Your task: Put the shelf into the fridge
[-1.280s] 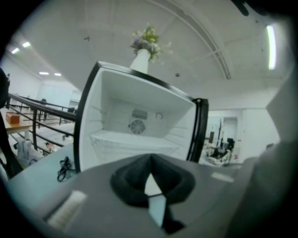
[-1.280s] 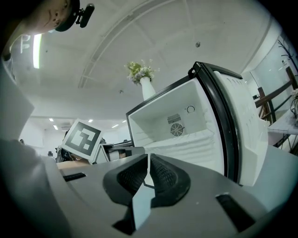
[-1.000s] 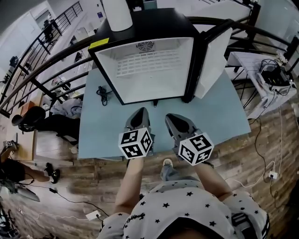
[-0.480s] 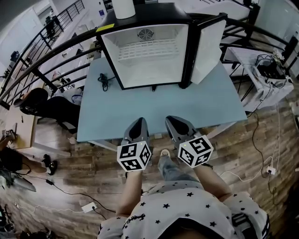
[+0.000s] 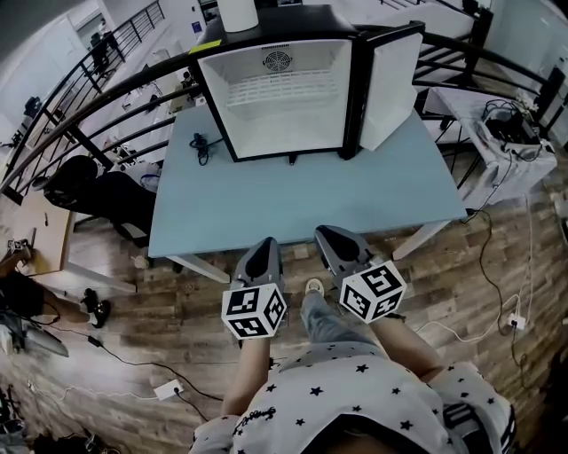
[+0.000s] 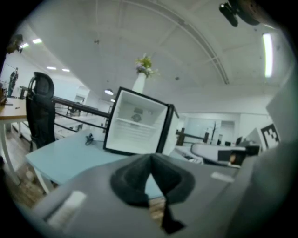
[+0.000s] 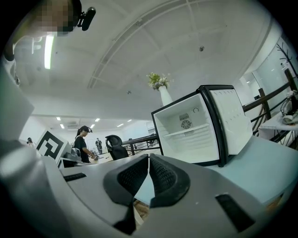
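The small black fridge (image 5: pixel 284 97) stands at the far side of the pale blue table (image 5: pixel 302 195), its door (image 5: pixel 388 84) swung open to the right. A white wire shelf (image 5: pixel 284 89) lies level across the inside, about halfway up; it also shows in the left gripper view (image 6: pixel 132 123) and the right gripper view (image 7: pixel 195 132). My left gripper (image 5: pixel 264 248) and right gripper (image 5: pixel 330 238) hang side by side off the table's near edge, over the wooden floor. Both are shut with nothing between the pads (image 6: pixel 150 158) (image 7: pixel 148 160).
A white vase (image 5: pixel 238 13) with flowers stands on the fridge. A black cable (image 5: pixel 202 146) lies on the table left of the fridge. A black chair (image 5: pixel 84 191) sits at the left, a cluttered side table (image 5: pixel 515 133) at the right. A railing runs behind. A person (image 7: pixel 84 142) stands far off.
Both grippers have drawn back from over the table to beyond its near edge. The fridge now sits farther away in the head view. Jaws stayed shut.
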`<state>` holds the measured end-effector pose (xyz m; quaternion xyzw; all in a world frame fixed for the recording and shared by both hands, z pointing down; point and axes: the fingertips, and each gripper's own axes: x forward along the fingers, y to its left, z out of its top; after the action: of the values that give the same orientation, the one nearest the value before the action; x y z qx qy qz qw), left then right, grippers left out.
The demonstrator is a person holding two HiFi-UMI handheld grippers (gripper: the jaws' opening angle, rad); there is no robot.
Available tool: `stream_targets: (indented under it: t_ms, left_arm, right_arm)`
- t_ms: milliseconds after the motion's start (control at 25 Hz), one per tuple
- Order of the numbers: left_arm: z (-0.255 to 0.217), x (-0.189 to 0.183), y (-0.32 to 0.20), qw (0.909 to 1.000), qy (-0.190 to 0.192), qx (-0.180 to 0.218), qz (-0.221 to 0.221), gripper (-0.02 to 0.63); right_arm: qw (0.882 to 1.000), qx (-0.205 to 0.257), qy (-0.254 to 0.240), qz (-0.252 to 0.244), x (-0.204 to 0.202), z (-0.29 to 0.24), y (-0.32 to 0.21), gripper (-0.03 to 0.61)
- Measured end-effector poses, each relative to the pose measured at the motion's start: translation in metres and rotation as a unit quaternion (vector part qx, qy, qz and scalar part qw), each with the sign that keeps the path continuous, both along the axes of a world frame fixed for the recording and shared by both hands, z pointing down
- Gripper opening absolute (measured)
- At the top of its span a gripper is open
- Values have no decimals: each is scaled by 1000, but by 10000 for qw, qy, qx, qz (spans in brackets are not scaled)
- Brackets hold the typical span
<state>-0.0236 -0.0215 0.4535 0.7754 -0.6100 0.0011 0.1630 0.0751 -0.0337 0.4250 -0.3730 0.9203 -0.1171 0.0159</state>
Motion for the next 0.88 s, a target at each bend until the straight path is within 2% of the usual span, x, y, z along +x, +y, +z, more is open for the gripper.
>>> stream_targets:
  t_ms: [280,880]
  left_arm:
    - [1,-2,0,10000,90,-14,7,5]
    - [-3,-9,-6,9998,198,19,-45,5]
  right_arm:
    - [9995,188,222,-86,-7,-4,4,18]
    - [9994,203,200,-181,-22,-7,2,18]
